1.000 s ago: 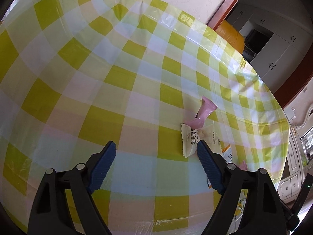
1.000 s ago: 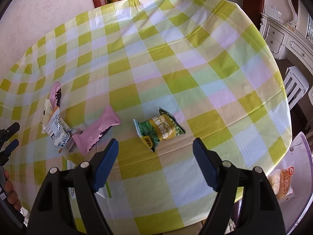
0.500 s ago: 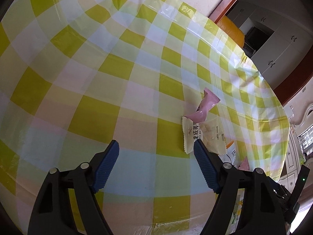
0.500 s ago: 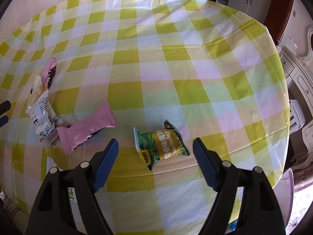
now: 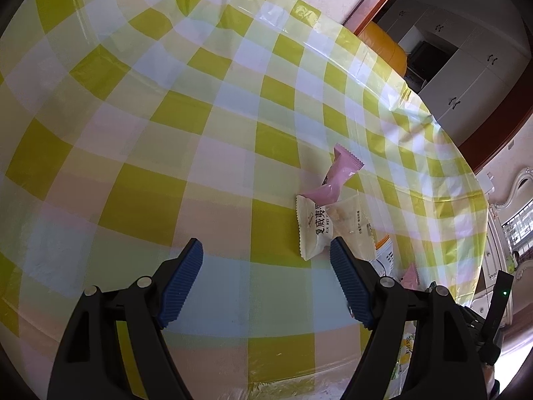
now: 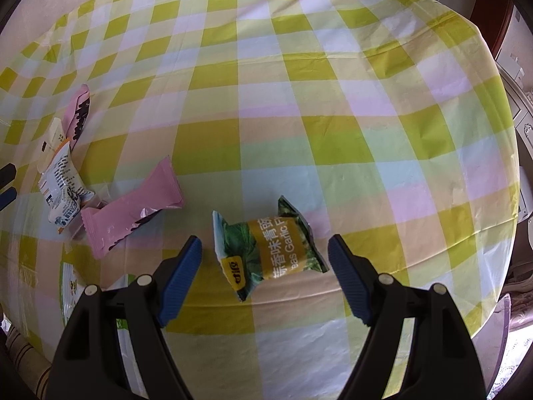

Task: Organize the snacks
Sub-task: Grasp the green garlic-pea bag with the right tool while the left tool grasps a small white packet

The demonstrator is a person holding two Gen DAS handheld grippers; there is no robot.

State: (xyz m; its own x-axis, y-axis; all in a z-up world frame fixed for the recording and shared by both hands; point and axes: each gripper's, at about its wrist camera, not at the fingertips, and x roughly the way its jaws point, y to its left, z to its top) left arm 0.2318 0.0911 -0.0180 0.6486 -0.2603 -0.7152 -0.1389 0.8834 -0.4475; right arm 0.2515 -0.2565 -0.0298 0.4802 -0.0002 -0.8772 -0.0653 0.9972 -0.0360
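The right gripper (image 6: pixel 265 250) is hanging wide open around the green bag (image 6: pixel 268 251), likely so it can grab it. The left gripper (image 5: pixel 266 253) is waiting wide open beside the white pack (image 5: pixel 314 230) on the table (image 5: pixel 133 133).

The left gripper (image 5: pixel 266 254) has two black plastic arms, each with a long slot cut through it near the bottom edge. Its fingers carry blue pads (image 5: pixel 181 285) ribbed with fine crosswise grooves, tapering to blunt tips. Round silver screw heads sit in pairs on each arm, at the joints behind the pads.

The right gripper (image 6: pixel 265 252) is built the same: black slotted arms, blue ribbed pads (image 6: pixel 349 281), paired silver screws. At the far left edge of its view, two dark fingertips (image 6: pixel 6 185) show, one black, one blue.
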